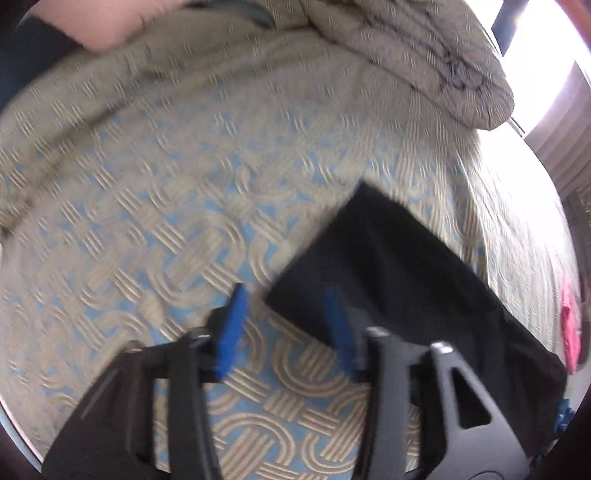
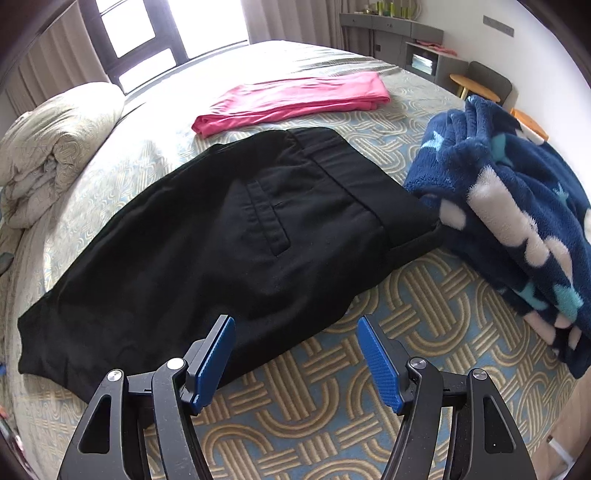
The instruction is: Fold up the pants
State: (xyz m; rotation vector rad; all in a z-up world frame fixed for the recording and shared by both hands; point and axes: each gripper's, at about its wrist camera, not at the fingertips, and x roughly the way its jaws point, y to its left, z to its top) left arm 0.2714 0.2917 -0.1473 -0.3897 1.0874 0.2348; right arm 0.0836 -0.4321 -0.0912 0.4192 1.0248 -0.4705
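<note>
A home bedroom is shown. A wide bed (image 2: 369,295) is covered by a bedspread patterned in blue and beige loops, and a rolled quilt (image 2: 55,147) is piled at one side. Curtained windows (image 2: 147,33) are seen behind it, and a grey dresser (image 2: 391,33) is set against the wall.

Bed (image 2: 332,417) with blue-and-tan woven-pattern cover. On it: black pants (image 2: 221,236) lying flat, folded pink garment (image 2: 291,99) beyond them, navy fleece blanket (image 2: 517,206) touching the waistband, rolled beige quilt (image 2: 55,144) at the far-left edge.
</note>
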